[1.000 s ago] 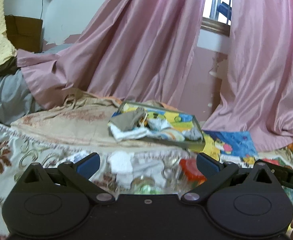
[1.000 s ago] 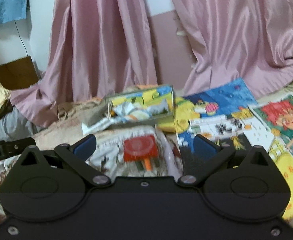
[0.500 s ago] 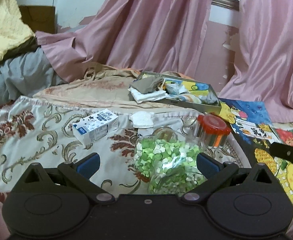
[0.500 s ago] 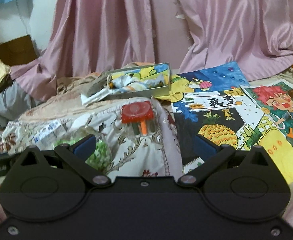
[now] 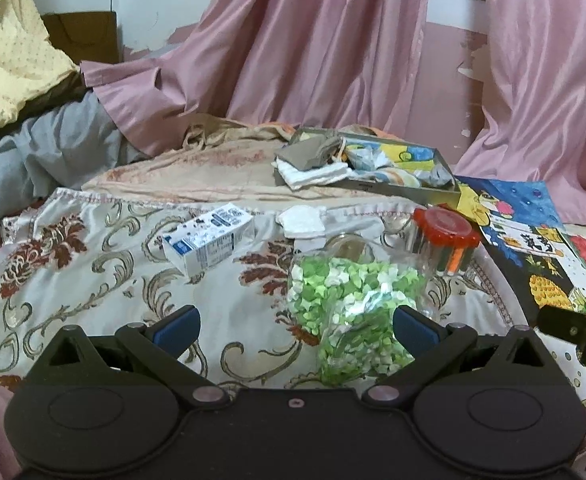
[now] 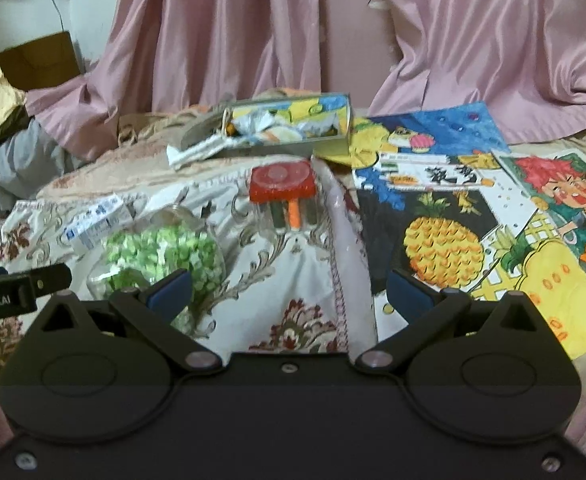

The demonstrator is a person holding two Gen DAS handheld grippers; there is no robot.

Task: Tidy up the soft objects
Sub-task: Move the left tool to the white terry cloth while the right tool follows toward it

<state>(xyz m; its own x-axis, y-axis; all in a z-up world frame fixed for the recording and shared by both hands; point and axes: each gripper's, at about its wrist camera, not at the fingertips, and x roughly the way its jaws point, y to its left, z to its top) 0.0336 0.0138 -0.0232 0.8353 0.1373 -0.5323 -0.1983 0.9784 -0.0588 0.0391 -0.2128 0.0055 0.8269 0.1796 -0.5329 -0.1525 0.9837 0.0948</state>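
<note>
A shallow grey tray with a cartoon-print bottom sits at the far side of the bed, holding several small cloths; a white cloth and a grey one hang over its left edge. A small white folded cloth lies on the patterned bedspread in front of the tray. My left gripper is open, low over the bedspread, far short of the cloths. My right gripper is open too, with nothing between its fingers.
A clear jar of green paper stars lies on its side just ahead. A red-lidded jar, a small white carton and colourful cartoon sheets lie around. Pink curtains hang behind.
Both grippers have pulled back and tilted down, so the star jar, the carton and more of the bedspread have come into view. Both have stayed open.
</note>
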